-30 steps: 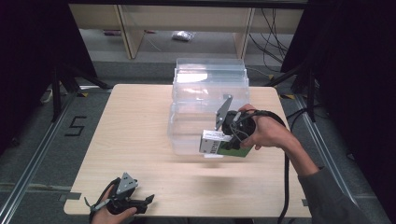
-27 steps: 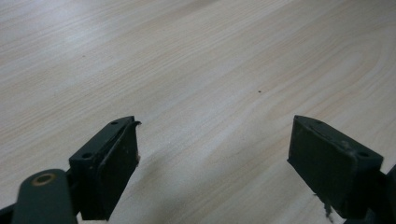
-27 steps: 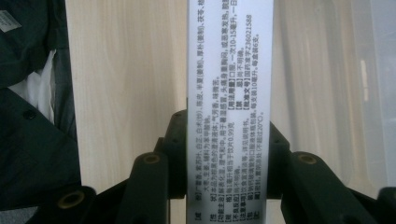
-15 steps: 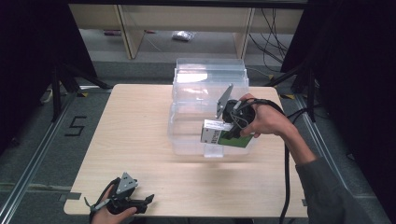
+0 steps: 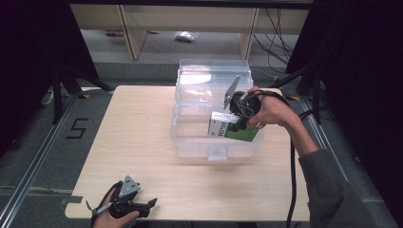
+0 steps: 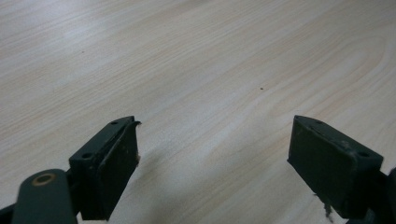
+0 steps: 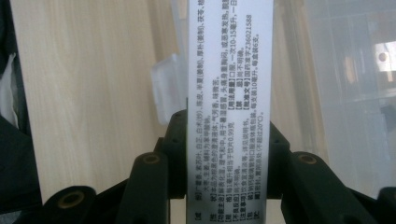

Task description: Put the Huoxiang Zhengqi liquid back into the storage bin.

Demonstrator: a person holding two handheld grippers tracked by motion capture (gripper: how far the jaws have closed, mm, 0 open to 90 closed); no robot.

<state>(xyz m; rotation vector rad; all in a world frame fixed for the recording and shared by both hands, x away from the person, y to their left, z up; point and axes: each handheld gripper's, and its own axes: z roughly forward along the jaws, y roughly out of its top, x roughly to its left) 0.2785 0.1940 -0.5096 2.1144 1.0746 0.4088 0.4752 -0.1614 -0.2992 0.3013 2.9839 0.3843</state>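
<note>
Reaching in from the right edge of the high view, the person's forearm bent at the wrist so the right gripper (image 5: 236, 124) sat over the clear plastic bin (image 5: 190, 142) at frame centre. Its jaws pinched a flat carton (image 5: 231, 130), white on one end and green on the other, held above the bin's front right section. In the right gripper view the carton's narrow white face (image 7: 227, 93), printed with small black text, ran up the middle of the frame between the two black jaws, pressed on both sides. Bin walls were thin, glossy and see-through, with a small moulded latch tab (image 5: 217, 153) on the near wall; the hinged lid stood open behind.

The left gripper (image 5: 142, 207) rested low at the bottom left of the high view, on the pale wood-grain table (image 5: 142, 123), the hand wrapped round its body. Its jaws stood spread wide with nothing between them; matte black rectangular pads (image 6: 116, 158) showed scuffed edges.
</note>
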